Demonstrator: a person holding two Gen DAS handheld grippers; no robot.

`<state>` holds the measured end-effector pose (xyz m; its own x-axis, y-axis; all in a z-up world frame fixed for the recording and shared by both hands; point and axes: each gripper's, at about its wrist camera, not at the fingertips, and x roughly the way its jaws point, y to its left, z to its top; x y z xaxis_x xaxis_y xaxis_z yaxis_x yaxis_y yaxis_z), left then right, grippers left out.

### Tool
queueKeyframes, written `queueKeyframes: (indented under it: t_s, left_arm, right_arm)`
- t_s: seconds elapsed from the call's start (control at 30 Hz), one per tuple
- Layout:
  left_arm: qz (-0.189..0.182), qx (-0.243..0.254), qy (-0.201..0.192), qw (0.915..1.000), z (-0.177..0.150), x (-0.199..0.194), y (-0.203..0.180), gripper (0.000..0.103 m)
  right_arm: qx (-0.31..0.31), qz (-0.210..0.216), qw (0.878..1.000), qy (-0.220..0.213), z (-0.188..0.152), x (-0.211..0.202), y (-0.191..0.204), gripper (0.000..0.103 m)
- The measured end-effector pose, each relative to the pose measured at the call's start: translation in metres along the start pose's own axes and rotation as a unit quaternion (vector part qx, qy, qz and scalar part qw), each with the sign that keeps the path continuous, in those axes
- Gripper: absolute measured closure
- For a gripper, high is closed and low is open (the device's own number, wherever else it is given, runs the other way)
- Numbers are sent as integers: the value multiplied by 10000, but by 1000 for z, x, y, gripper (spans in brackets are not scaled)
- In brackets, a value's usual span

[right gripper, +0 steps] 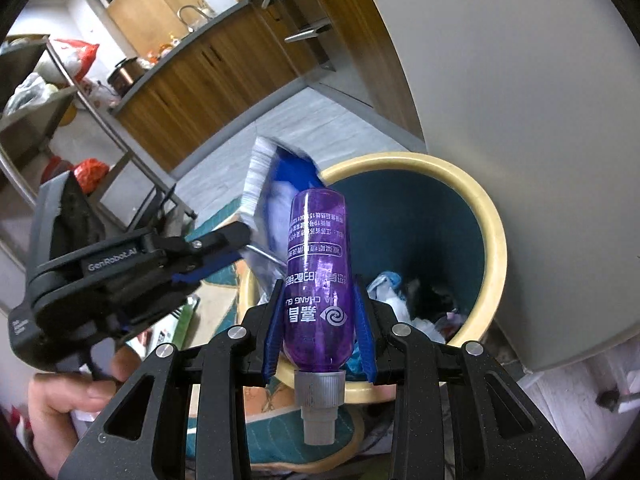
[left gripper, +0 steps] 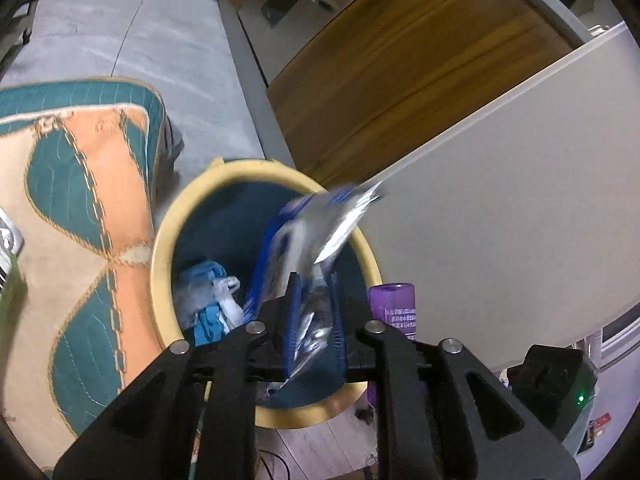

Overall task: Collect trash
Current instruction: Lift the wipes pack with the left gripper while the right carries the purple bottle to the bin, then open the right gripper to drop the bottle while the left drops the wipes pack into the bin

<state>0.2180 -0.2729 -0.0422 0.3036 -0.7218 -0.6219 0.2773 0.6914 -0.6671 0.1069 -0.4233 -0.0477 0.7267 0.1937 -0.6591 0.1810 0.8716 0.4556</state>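
One yellow-rimmed bin (right gripper: pixel 494 216) is seen on the floor, against a pale panel on the right and beside a patterned rug (left gripper: pixel 80 200) on the left. Two pieces of trash are held over it.

A blue-and-silver wrapper (left gripper: pixel 320 236) stands between the blue pads of the left gripper (left gripper: pixel 314 300), above the near half of the bin's mouth. The jaws are narrow; whether the pads still press on the wrapper cannot be told, as the wrapper is blurred. A purple bottle (right gripper: pixel 318 280) is clamped by its sides in the right gripper (right gripper: pixel 318 300), cap toward the camera and base toward the bin, just over the near rim.

The step in hand is judged to be the drop of the wrapper. It would be done well if the jaws were spread fully while the wrapper hangs inside the rim, since a light foil piece may cling to a pad or drift out. The bottle should be carried further over the opening before it is let go, so that it is not bounced off the rim.

Inside the bin, crumpled blue and white scraps (left gripper: pixel 212 296) are already lying; their number cannot be counted. One hand (right gripper: pixel 68 404) is seen on the left gripper's handle.
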Motion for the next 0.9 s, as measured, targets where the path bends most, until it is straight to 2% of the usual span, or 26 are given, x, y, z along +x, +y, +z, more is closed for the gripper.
queueKeyframes:
  t_s: [0.07,0.23,0.4,0.57,0.77,0.9]
  left_arm:
    - [32,-4,27,10000,0,0,3,71]
    - [55,-55,-79,9999,4,-9,12,67]
    - [213,-160,-157,9995,8,-20,31,63]
    - [406,-63,-151,9990,7,-32,44,62]
    - [455,-22,-220,9987,9,-46,54,62]
    - [581,64,-262,9979,8,-53,57,62]
  right_arm:
    - [23,-2,10000,5,0,-1,-2,69]
    - [-12,12,10000,47,3,5,1,69]
    - [-85,-31,9998,183,7,17,4,69]
    - [-217,-149,9993,255,18,33,10,69]
    - [-131,-89,9998,153,24,39,15,49]
    - [-177,-25,9998,128,24,37,18,48]
